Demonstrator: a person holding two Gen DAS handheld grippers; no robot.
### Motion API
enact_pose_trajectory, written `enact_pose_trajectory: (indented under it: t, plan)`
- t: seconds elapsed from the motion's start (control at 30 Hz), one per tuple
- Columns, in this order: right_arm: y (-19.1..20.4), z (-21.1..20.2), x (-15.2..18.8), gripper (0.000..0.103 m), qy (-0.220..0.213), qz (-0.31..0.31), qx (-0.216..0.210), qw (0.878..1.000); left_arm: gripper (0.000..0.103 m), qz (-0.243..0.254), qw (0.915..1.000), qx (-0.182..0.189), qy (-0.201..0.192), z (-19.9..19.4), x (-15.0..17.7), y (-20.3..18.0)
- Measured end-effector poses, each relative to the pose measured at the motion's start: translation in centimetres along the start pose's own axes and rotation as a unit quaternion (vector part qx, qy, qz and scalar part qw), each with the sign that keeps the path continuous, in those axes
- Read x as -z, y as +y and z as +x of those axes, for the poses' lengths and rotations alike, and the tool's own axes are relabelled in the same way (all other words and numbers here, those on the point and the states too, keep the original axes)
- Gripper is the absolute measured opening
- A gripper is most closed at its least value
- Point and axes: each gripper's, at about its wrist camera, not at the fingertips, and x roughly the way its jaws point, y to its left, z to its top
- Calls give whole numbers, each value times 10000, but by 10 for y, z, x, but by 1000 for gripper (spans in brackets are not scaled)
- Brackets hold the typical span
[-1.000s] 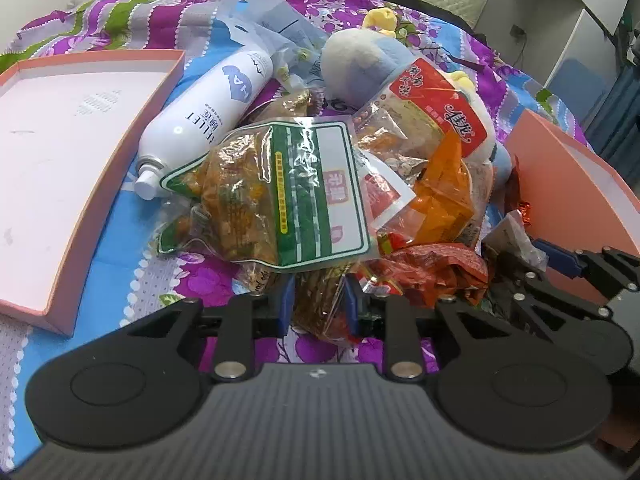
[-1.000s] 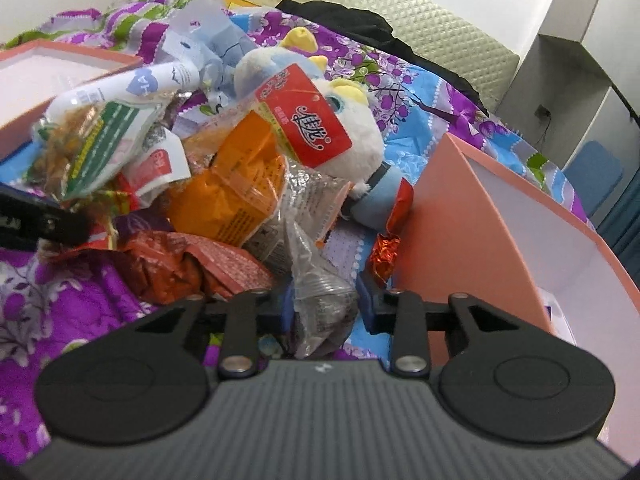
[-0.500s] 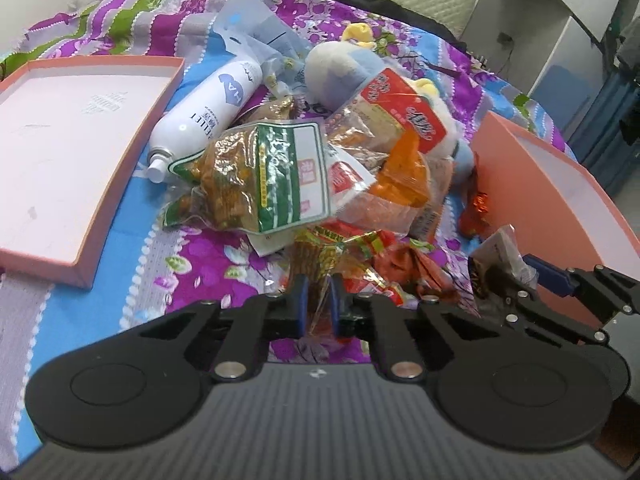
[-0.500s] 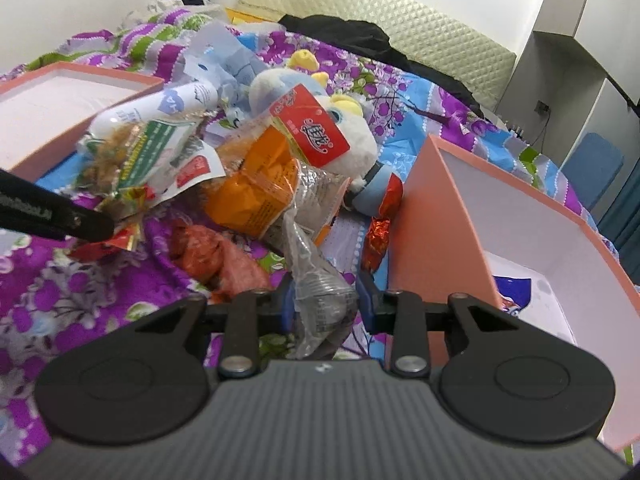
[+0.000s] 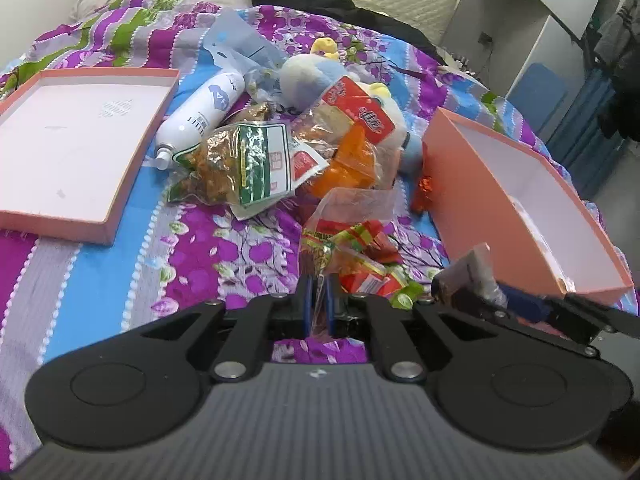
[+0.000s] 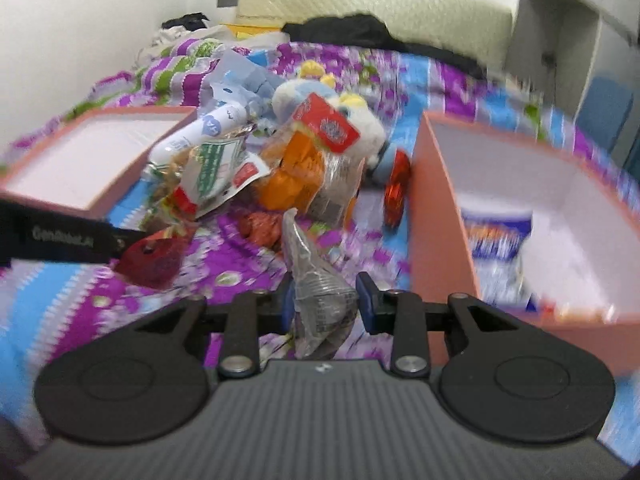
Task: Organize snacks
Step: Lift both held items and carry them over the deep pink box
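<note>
My left gripper [image 5: 317,298] is shut on a clear bag of red and yellow wrapped snacks [image 5: 352,248], lifted off the bedspread. My right gripper [image 6: 325,300] is shut on a small clear packet with a dark snack [image 6: 320,292], held beside the deep pink box [image 6: 440,216]. A blue and white snack pack [image 6: 496,232] lies inside that box. The snack pile [image 5: 280,156] sits mid-bed, with a green-labelled bag [image 5: 248,164] and an orange bag [image 5: 352,164]. The right gripper shows at the lower right of the left wrist view [image 5: 480,288].
A shallow pink box lid [image 5: 80,152] lies to the left. A white spray bottle [image 5: 200,120] and a plush toy [image 5: 312,76] lie among the snacks. A red foil sweet [image 6: 396,188] lies against the box wall. Wardrobe and blue chair stand behind on the right.
Both grippers have pulled back and up from the pile with their bags. The left bag now hangs clear of the heap. The right view has swung toward the deep box.
</note>
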Motion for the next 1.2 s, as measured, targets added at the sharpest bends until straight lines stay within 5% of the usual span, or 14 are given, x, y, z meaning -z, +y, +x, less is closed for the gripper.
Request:
enact_pose_trajectory:
  t: [0.53, 1.2]
  plan:
    - [-22, -45, 12, 35, 153, 662, -268, 9973, 8, -23, 9996, 145, 259, -30, 12, -17]
    - [-101, -106, -91, 35, -1114, 814, 263, 9901, 8, 417, 9934, 925, -540, -70, -123, -121]
